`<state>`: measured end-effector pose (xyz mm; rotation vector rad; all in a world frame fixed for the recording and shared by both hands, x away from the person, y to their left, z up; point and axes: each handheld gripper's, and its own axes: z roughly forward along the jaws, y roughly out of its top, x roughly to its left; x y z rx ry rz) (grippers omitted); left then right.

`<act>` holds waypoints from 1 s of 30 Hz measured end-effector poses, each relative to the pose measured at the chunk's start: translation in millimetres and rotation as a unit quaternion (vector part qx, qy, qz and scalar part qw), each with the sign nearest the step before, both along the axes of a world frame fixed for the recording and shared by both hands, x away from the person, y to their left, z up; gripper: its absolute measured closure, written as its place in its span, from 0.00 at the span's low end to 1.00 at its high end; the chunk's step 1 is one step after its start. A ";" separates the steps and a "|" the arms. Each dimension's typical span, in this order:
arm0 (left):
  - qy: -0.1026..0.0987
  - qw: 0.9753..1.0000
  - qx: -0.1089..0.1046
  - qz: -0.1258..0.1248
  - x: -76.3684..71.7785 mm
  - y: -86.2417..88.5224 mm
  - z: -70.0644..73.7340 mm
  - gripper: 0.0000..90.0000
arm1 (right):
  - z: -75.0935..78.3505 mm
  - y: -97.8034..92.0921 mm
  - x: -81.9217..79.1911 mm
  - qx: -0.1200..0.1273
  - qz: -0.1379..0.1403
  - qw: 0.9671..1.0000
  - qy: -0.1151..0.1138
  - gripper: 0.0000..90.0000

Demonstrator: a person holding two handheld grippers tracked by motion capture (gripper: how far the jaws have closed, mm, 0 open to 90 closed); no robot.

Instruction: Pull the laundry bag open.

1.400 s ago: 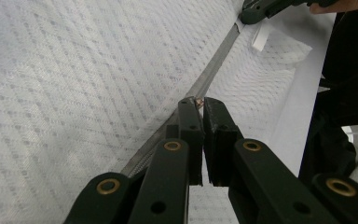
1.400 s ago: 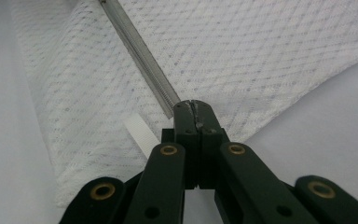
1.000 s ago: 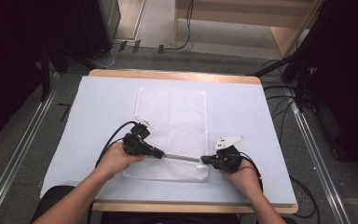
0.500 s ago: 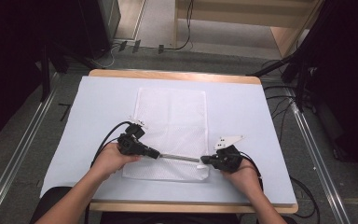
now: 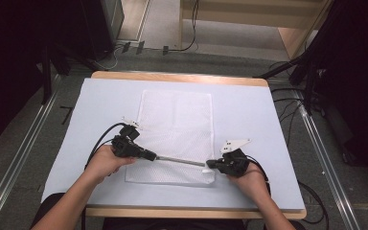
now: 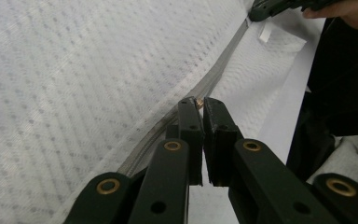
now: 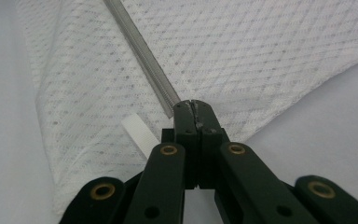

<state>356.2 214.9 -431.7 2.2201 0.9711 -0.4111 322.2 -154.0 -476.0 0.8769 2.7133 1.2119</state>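
Your white mesh bag point(image 5: 177, 136) lies flat on the light blue table point(image 5: 249, 110), its long side running away from you and its near end close to the table's front edge. A grey zipper point(image 5: 179, 161) crosses the bag near that end.

Your left gripper point(image 5: 151, 155) sits at the zipper's left end, over the bag's left edge. In the left gripper view its jaws stand nearly together, pinching a small brass-coloured zipper pull point(image 6: 199, 102) at their tips.

Your right gripper point(image 5: 212, 164) sits at the zipper's right end, near the bag's right corner. In the right gripper view the right gripper's jaws are pressed together on the zipper's end, with the mesh drawn up around them. A small white tag point(image 7: 137, 133) lies on the bag just beside them.
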 end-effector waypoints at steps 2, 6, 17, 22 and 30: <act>0.001 1.000 0.003 -0.003 -0.9 1.8 -0.4 0.98 | -0.4 -0.4 0.1 0.001 0.002 1.000 -0.001 1.00; 0.003 1.000 0.001 0.006 -1.8 7.7 0.2 0.98 | -0.4 -0.5 0.3 0.002 0.001 1.000 -0.001 1.00; 0.004 1.000 0.002 0.013 -0.5 18.5 -0.2 0.98 | -0.5 -0.6 1.6 0.005 0.002 1.000 0.006 1.00; 0.005 1.000 0.002 0.015 -1.1 21.4 0.2 0.98 | -0.3 -0.5 2.0 0.002 0.005 1.000 0.004 1.00; 0.004 1.000 0.011 0.024 -2.2 32.7 0.9 0.98 | -0.1 -0.6 1.3 0.002 0.003 1.000 0.007 1.00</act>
